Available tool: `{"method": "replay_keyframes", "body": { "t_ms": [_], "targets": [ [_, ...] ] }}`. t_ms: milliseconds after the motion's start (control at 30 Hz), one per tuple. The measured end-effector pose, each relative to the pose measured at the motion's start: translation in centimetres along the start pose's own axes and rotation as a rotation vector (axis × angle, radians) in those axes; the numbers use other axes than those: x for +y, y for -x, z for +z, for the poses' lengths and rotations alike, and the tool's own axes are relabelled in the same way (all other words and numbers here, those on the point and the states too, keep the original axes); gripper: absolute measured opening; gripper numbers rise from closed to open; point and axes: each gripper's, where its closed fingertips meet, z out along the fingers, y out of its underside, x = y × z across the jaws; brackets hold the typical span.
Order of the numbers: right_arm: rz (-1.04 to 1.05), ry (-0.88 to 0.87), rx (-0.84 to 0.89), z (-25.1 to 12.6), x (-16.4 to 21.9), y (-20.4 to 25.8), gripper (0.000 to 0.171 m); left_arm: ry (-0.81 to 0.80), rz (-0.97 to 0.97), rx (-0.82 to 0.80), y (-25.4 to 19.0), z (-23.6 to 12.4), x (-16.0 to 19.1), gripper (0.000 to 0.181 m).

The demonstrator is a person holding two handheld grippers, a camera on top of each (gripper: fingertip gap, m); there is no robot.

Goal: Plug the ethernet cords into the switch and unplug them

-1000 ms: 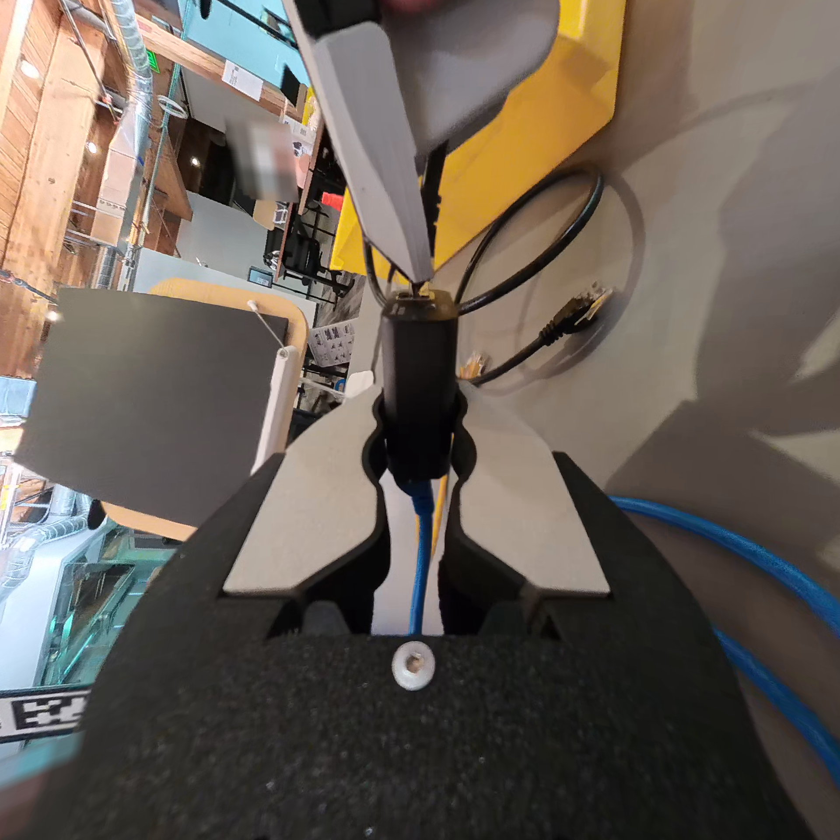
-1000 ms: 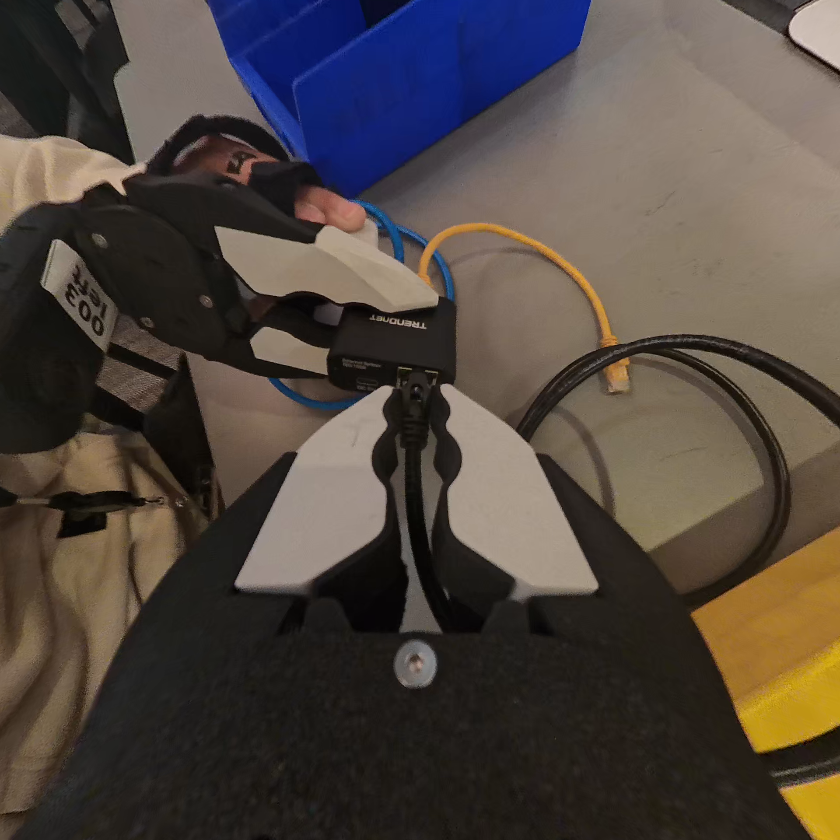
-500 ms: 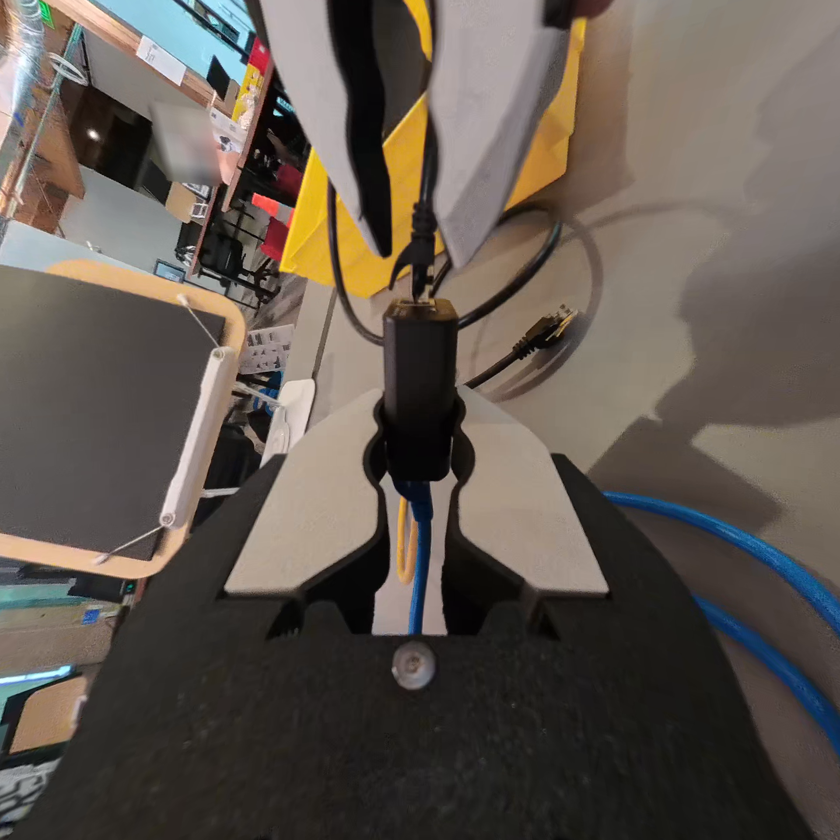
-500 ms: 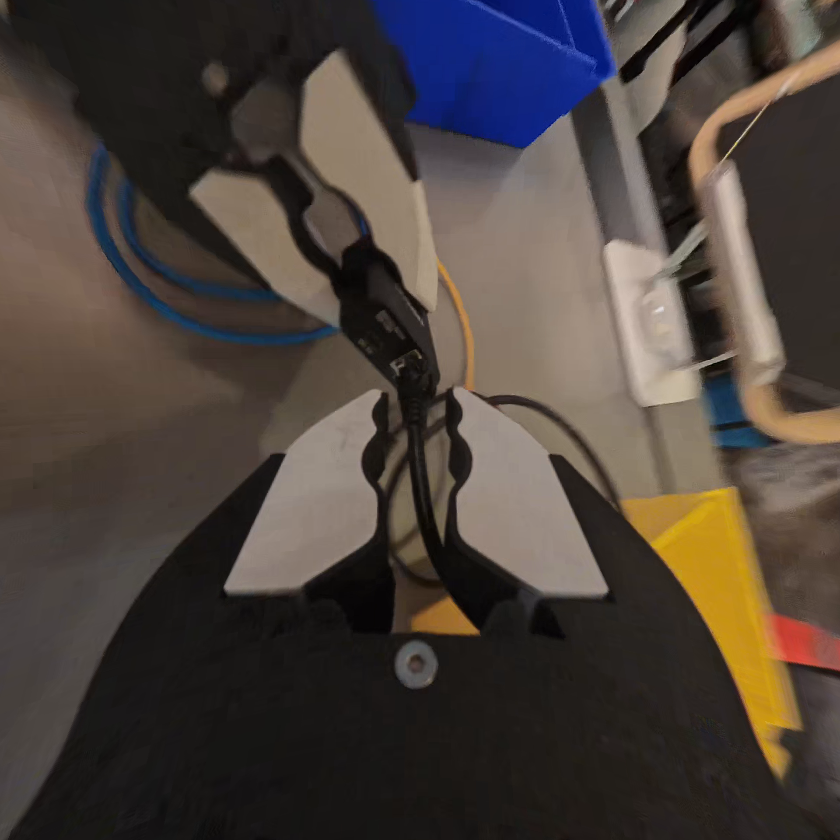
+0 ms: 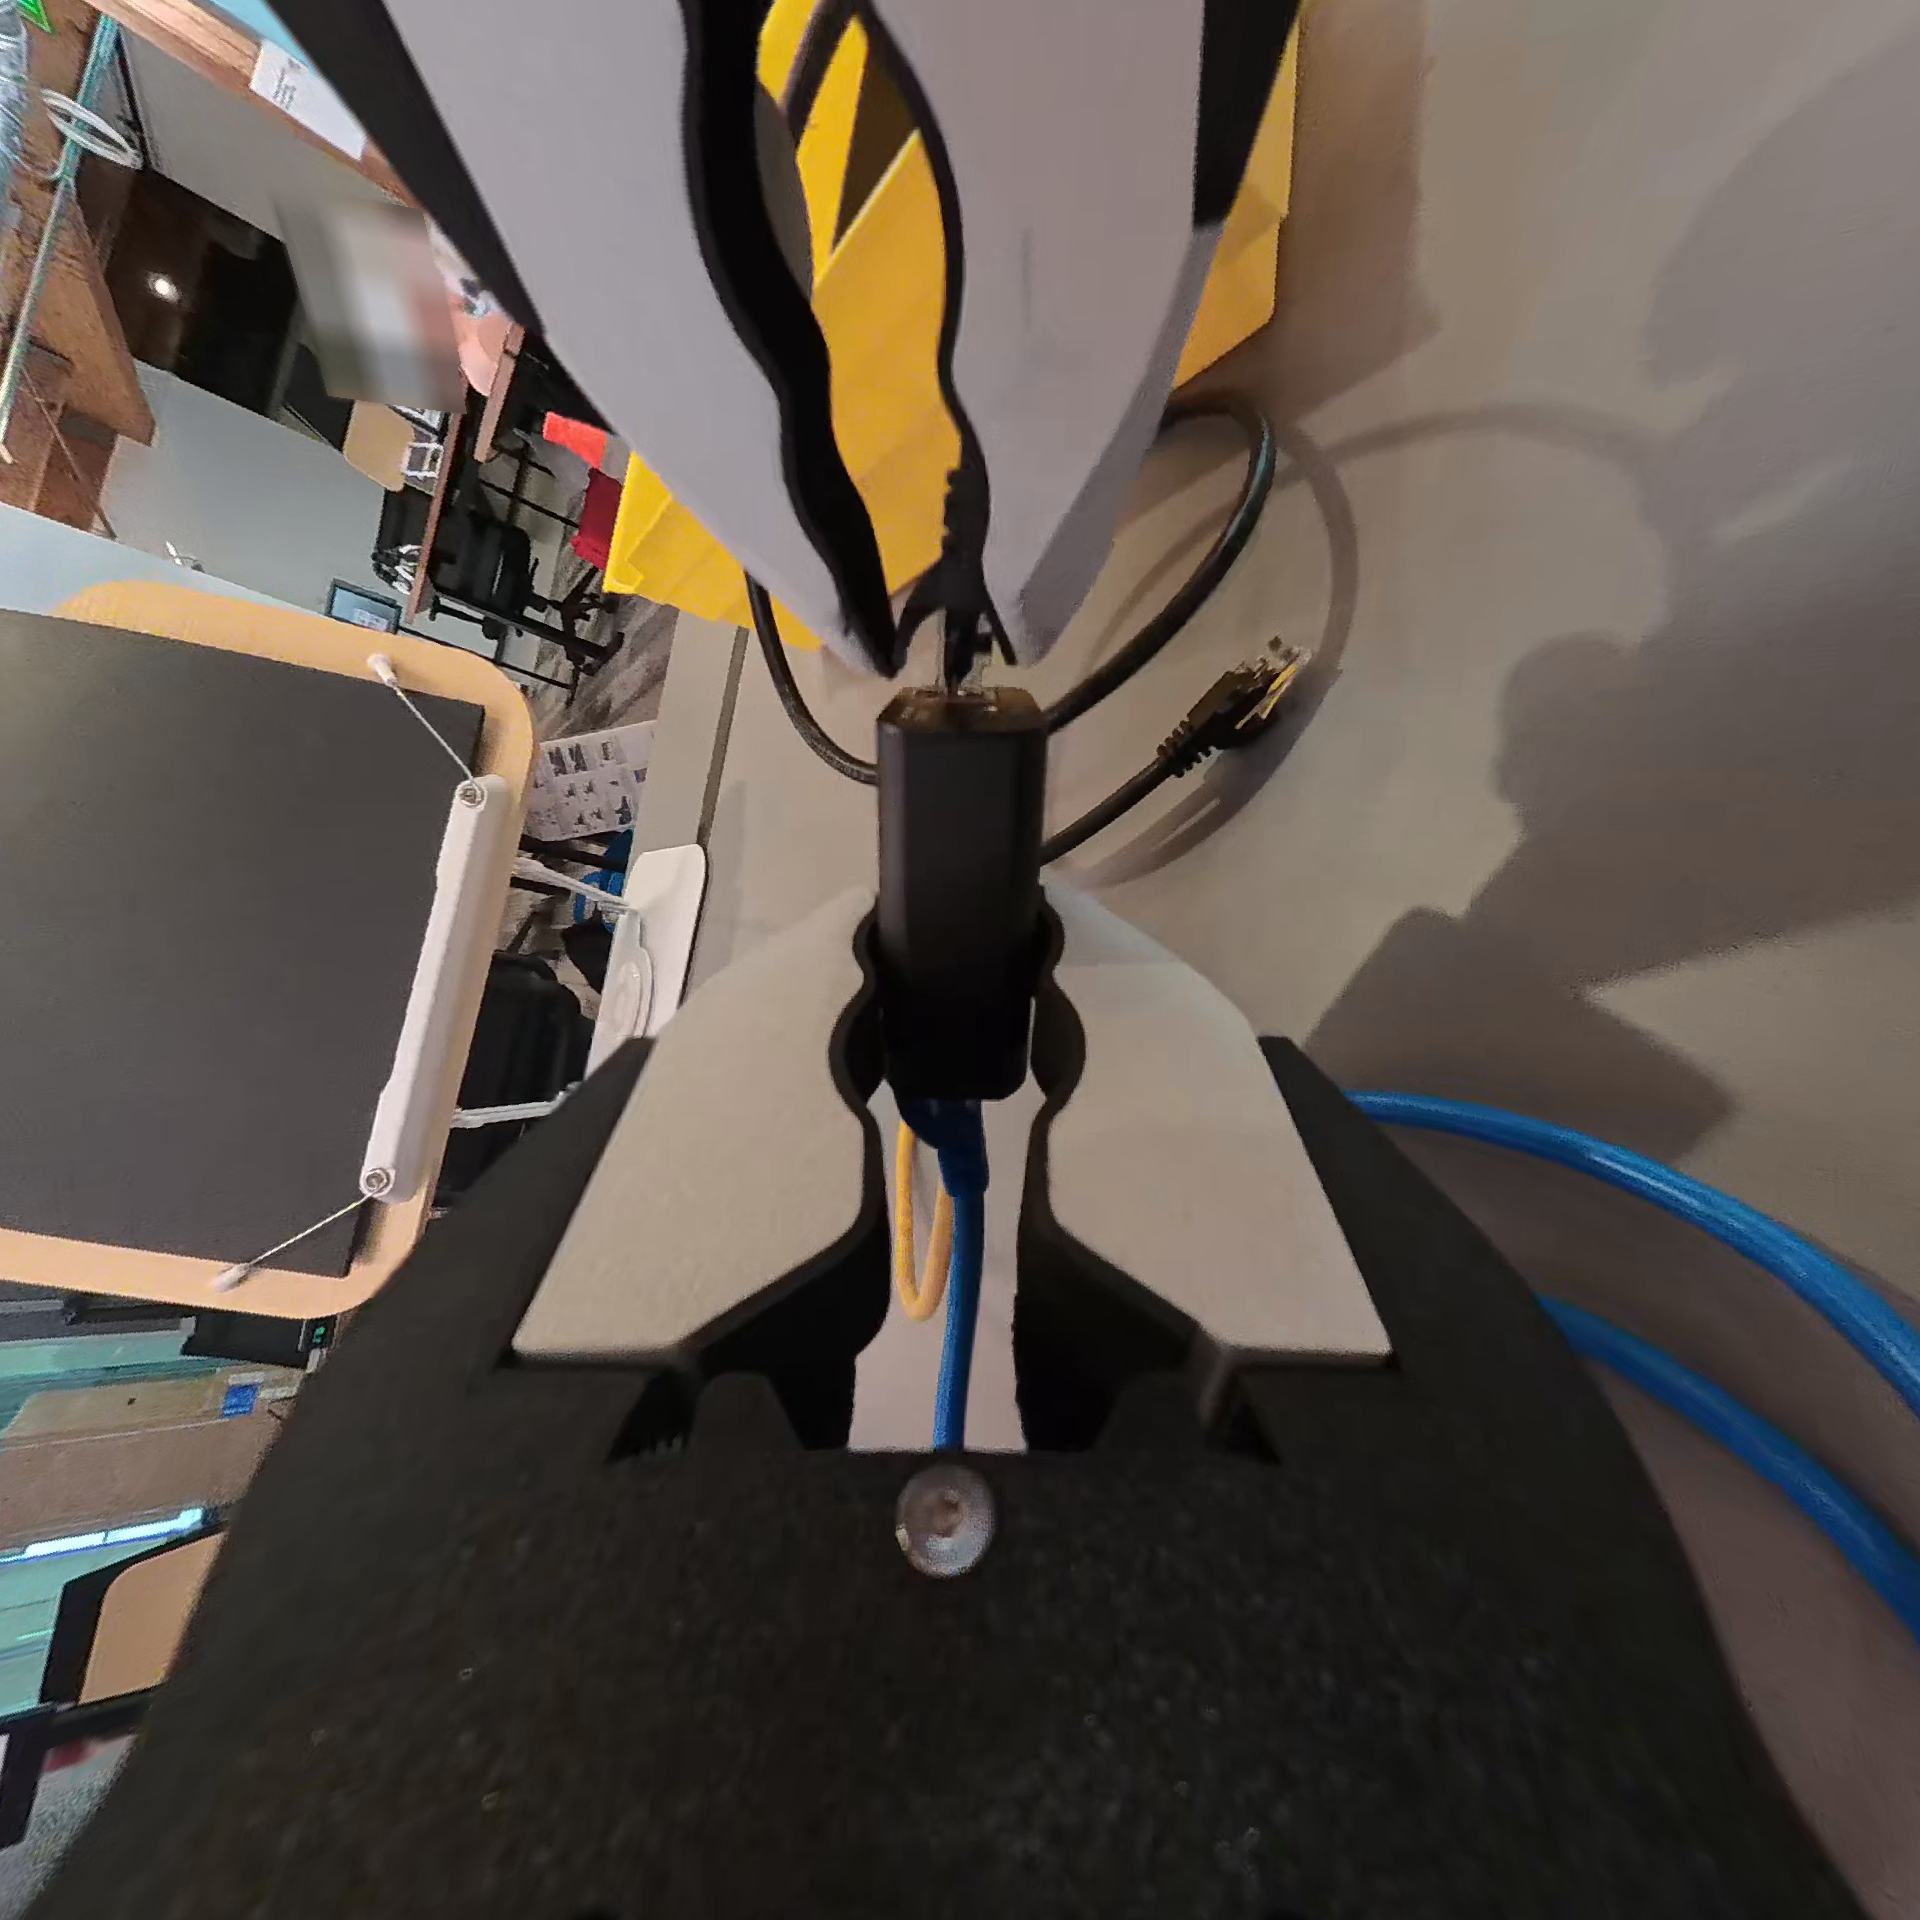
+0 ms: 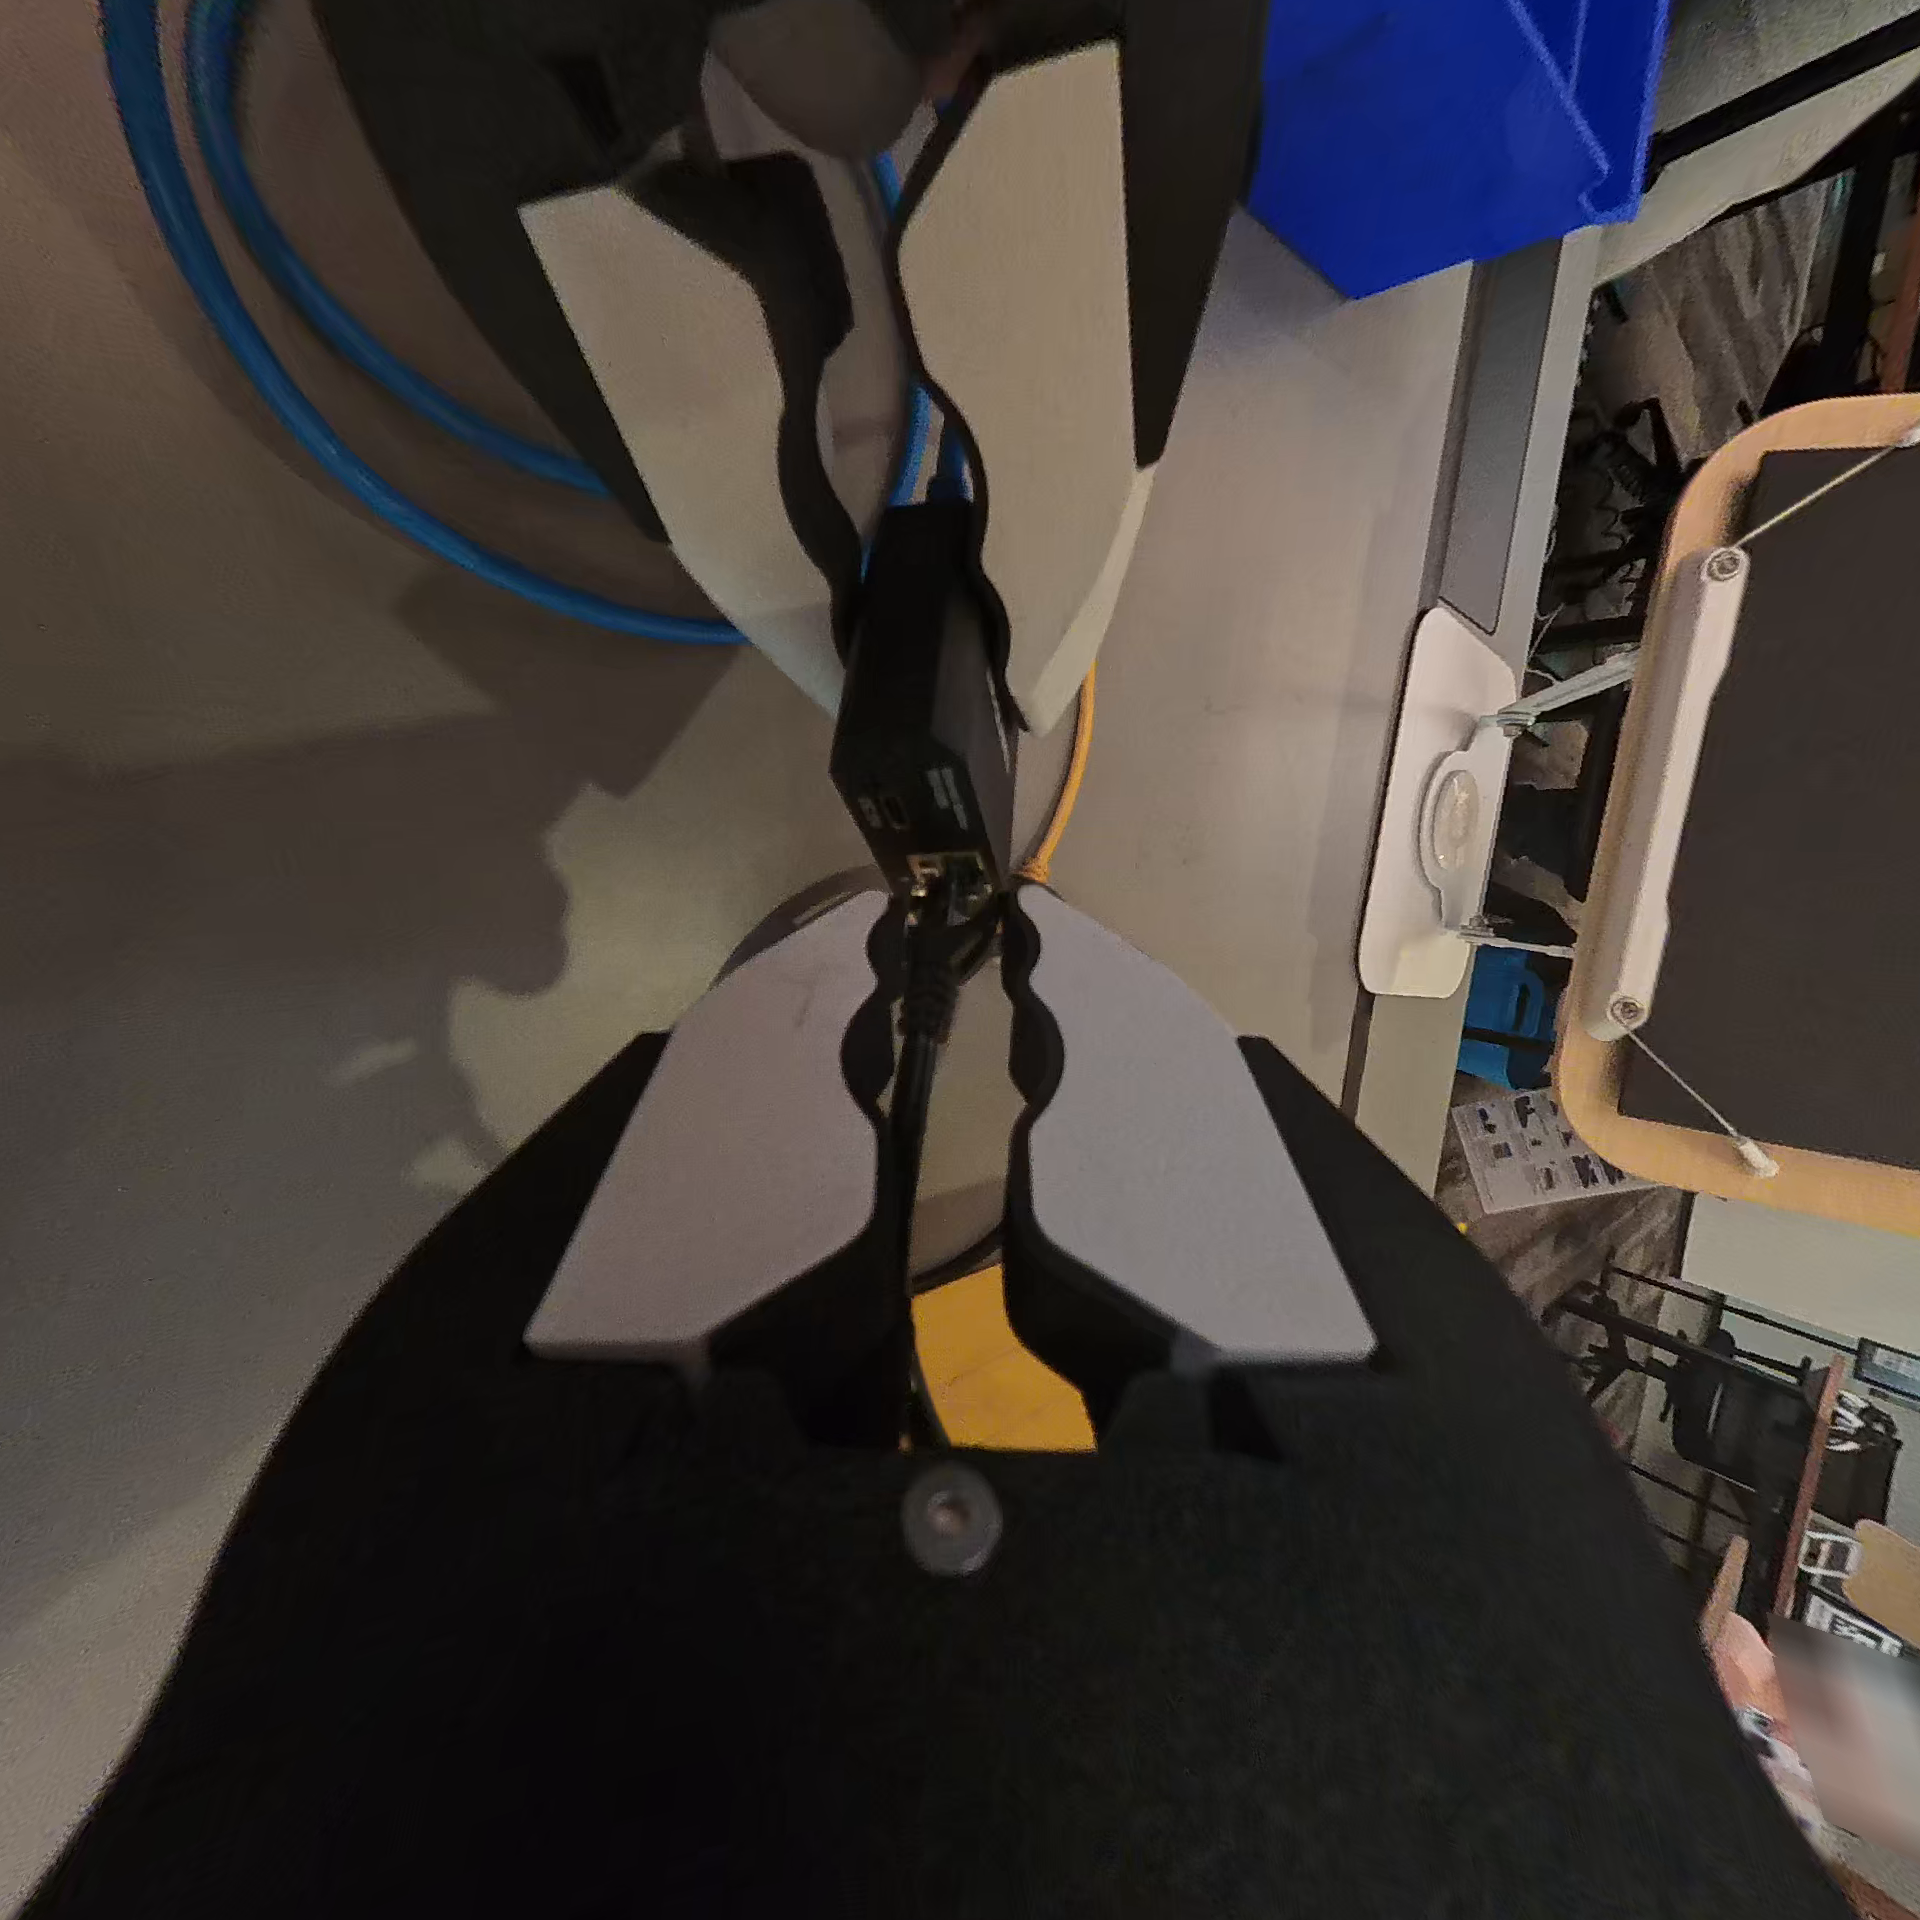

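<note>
Fingers of the left gripper pinch the back half of the black switch, which is held up off the worktop and points toward 12 o'clock in the left wrist view. A blue cord is plugged into the switch's rear end and runs back between these fingers; its loops lie on the worktop at 3 to 4 o'clock. A yellow cord shows as a loop just beside the blue one in the same gap.

In the right wrist view the switch hangs at centre, port face toward the camera. A black cord has its plug at the left port, seemingly seated, though the joint is too small to be sure. The right gripper has its fingers parted on either side of that cord; the cord lies against the left finger and stands clear of the right one. The tips sit just beside the port face.

On the worktop at 2 o'clock in the left wrist view, the black cord's free plug lies at the end of a wide loop. A yellow bin stands at 12 o'clock behind the right fingers. A blue bin sits at 1 o'clock in the right wrist view, and a white plate lies at the worktop's edge at 3 o'clock.
</note>
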Motion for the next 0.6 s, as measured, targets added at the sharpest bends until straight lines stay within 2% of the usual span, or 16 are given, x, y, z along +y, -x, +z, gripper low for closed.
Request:
{"method": "replay_keyframes", "body": {
  "t_ms": [200,600],
  "targets": [
    [-0.035,0.066,-0.016,0.41,0.34,-0.10,0.013,0.028,-0.022,-0.001,0.10,0.04,0.04,0.024],
    [-0.038,0.032,0.014,0.66,0.38,-0.45,0.011,0.064,-0.004,-0.023,0.32,0.26,0.18,0.025]
  ]
}}
